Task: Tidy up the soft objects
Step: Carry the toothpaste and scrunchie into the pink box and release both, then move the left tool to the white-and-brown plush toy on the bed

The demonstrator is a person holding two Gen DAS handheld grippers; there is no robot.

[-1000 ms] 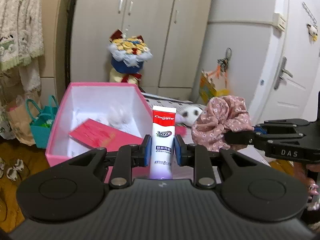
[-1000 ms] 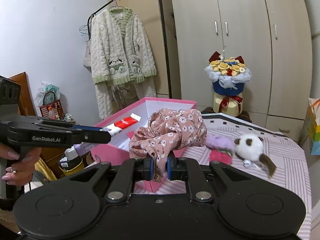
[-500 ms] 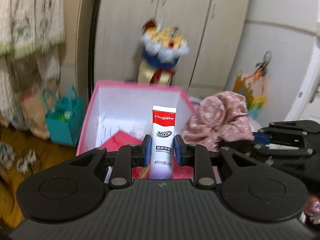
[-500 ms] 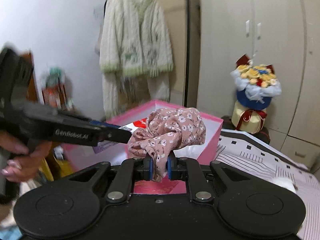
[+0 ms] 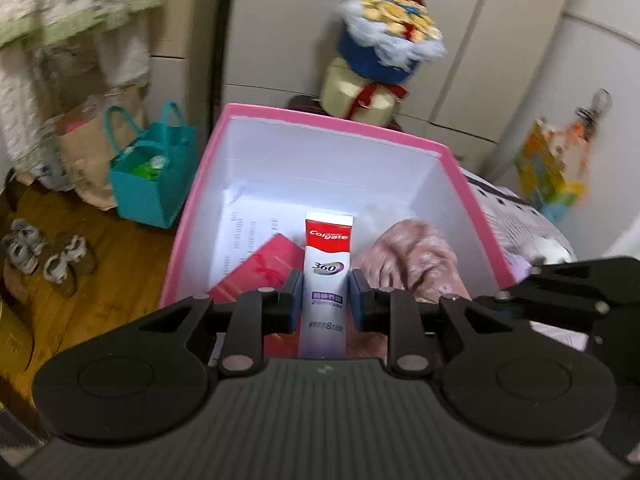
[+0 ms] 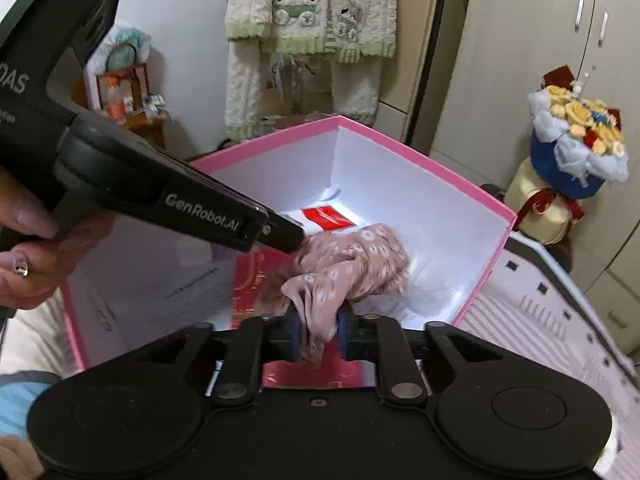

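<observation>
My left gripper [image 5: 323, 300] is shut on a white and red toothpaste tube [image 5: 327, 272] and holds it upright over the open pink box [image 5: 332, 120]. My right gripper [image 6: 319, 332] is shut on a pink floral scrunchie [image 6: 352, 268] and holds it down inside the same box [image 6: 420, 160]. The scrunchie also shows in the left wrist view [image 5: 412, 260], to the right of the tube. The left gripper's body [image 6: 192, 208] reaches over the box from the left in the right wrist view.
A red envelope [image 5: 260, 272] and printed paper [image 6: 196, 292] lie on the box floor. A flower bouquet [image 5: 384, 52] stands behind the box. A teal bag [image 5: 148, 176] and shoes [image 5: 44, 256] are on the wooden floor at left. The striped bedspread [image 6: 552, 308] lies to the right.
Both grippers have moved forward and tilted down over the pink box. The scrunchie has gone from above the box rim to inside it. The toothpaste now hangs over the box interior.
</observation>
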